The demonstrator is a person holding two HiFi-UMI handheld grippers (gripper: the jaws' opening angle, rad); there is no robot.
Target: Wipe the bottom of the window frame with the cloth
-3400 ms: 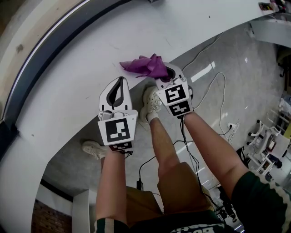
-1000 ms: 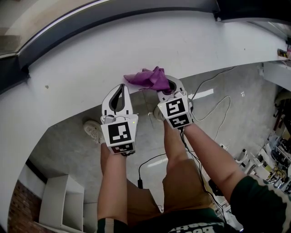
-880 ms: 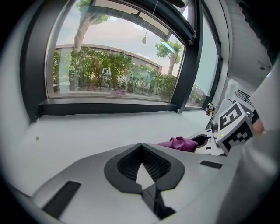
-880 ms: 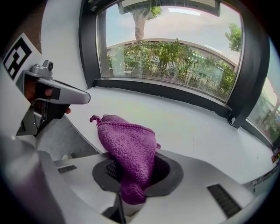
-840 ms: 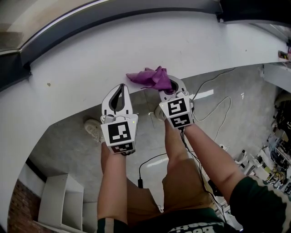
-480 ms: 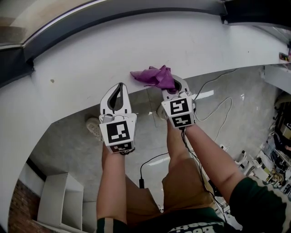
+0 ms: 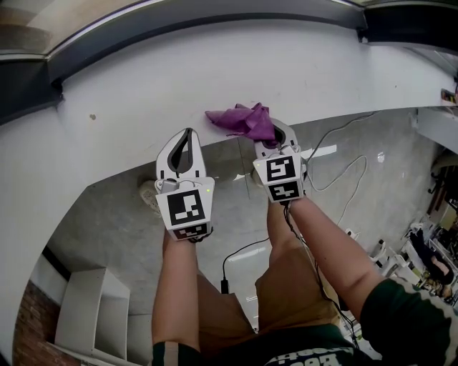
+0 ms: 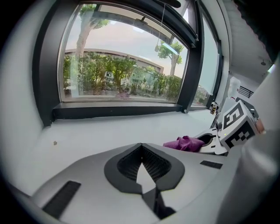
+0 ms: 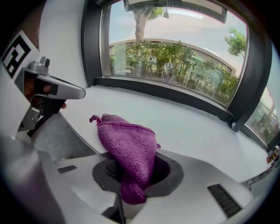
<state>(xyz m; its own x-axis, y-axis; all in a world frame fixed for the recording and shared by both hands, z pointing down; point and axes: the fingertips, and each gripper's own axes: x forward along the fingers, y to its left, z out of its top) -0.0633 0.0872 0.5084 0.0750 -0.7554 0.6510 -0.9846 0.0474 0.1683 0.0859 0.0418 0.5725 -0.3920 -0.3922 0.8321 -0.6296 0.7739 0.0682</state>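
Note:
The purple cloth (image 7: 240,120) lies bunched on the white sill (image 7: 143,107), and my right gripper (image 7: 266,127) is shut on its near end. In the right gripper view the cloth (image 9: 129,146) drapes out of the jaws onto the sill, well short of the dark bottom rail of the window frame (image 9: 162,94). My left gripper (image 7: 188,133) hovers at the sill's front edge, left of the cloth, shut and holding nothing. In the left gripper view the fingertips (image 8: 141,145) meet, with the cloth (image 8: 186,143) to the right and the bottom rail (image 8: 118,109) beyond.
The sill curves along the dark window frame (image 7: 215,21). A small dark speck (image 7: 92,116) marks the sill at the left. Below the sill's edge are a grey floor with cables (image 7: 343,168), a white shelf unit (image 7: 93,314) and the person's legs.
Both grippers have shifted slightly right along the sill, the right one carrying the cloth with it. The left gripper stays shut beside it.

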